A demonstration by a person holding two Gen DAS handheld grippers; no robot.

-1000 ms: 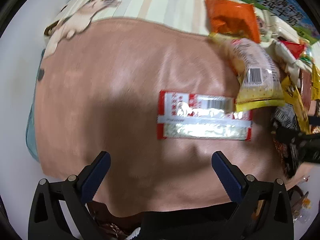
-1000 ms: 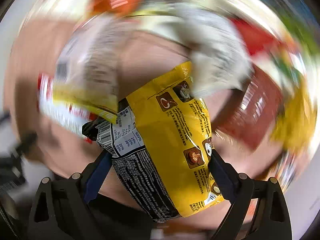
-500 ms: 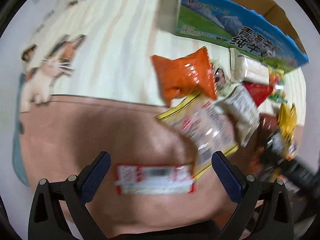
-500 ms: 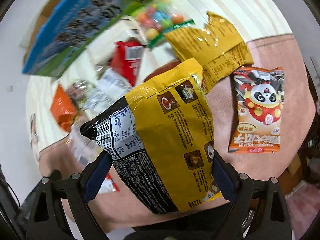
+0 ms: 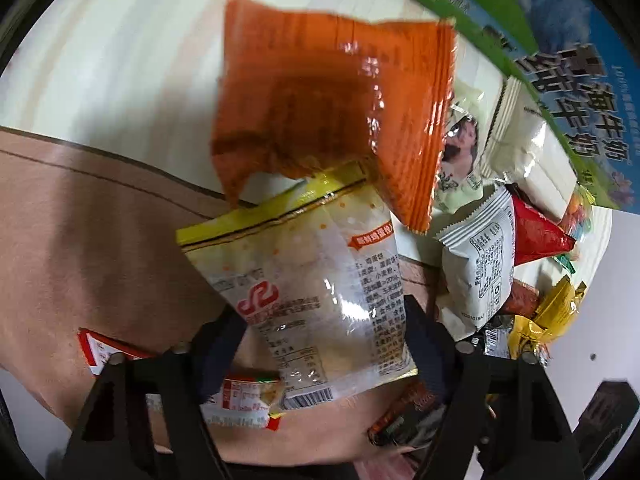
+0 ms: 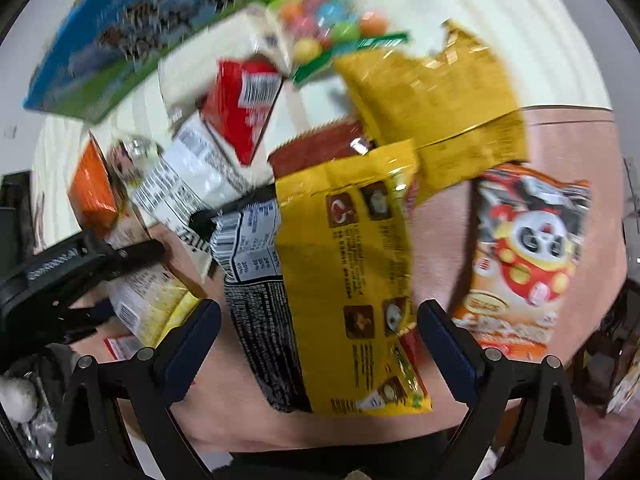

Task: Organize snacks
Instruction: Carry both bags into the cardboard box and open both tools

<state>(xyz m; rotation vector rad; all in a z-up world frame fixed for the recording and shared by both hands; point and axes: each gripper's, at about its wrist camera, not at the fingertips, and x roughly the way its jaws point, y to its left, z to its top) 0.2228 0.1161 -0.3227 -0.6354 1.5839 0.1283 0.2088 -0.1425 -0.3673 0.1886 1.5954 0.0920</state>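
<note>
A: Pink cloth covers the near part of the surface; snack packets lie heaped along its far and right side. Which step is shown?

B: Sorting, judged from the layout. The left claw has its fingers drawn in against the sides of a pale yellow-trimmed packet, pinching it. An orange packet overlaps that packet's far end, and a red-and-white packet lies beneath its near end.

A: And the right claw?

B: Spread wide. A yellow-and-black bag lies between its fingers; whether either pad touches the bag cannot be told. A panda packet lies just to the right on the cloth; a gold bag lies farther off.

A: What does the next move call for?

B: Probably carrying the pale packet clear of the orange one without dragging it along, then setting it down on bare cloth. The right claw would need either to close on the yellow-and-black bag or to withdraw.

A: Other items?

B: A blue-and-green carton stands at the far left of the right-wrist view, a candy bag beside it.
</note>
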